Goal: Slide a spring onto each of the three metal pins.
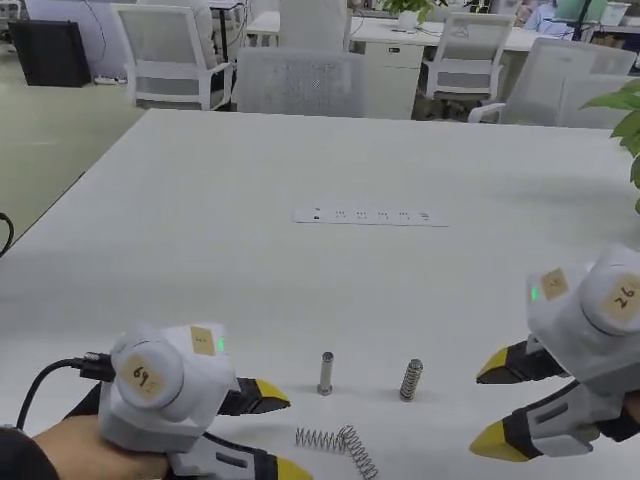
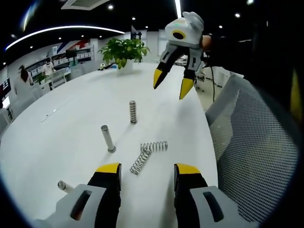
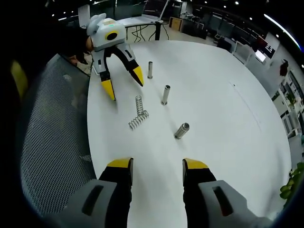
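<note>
Two metal pins stand upright on the white table: a bare pin and, to its right, a pin with a spring on it. Two loose springs lie touching in front of them. My left gripper is open at the bottom left, its tips just left of the loose springs. My right gripper is open at the right, tips pointing at the sprung pin. In the left gripper view, a third bare pin stands by my left jaw, with the loose springs ahead. The right gripper view has all three pins.
A white power strip lies flat at the table's middle. Office chairs line the far edge and a plant hangs over the right edge. A mesh chair stands at the near edge. A black cable trails from the left gripper.
</note>
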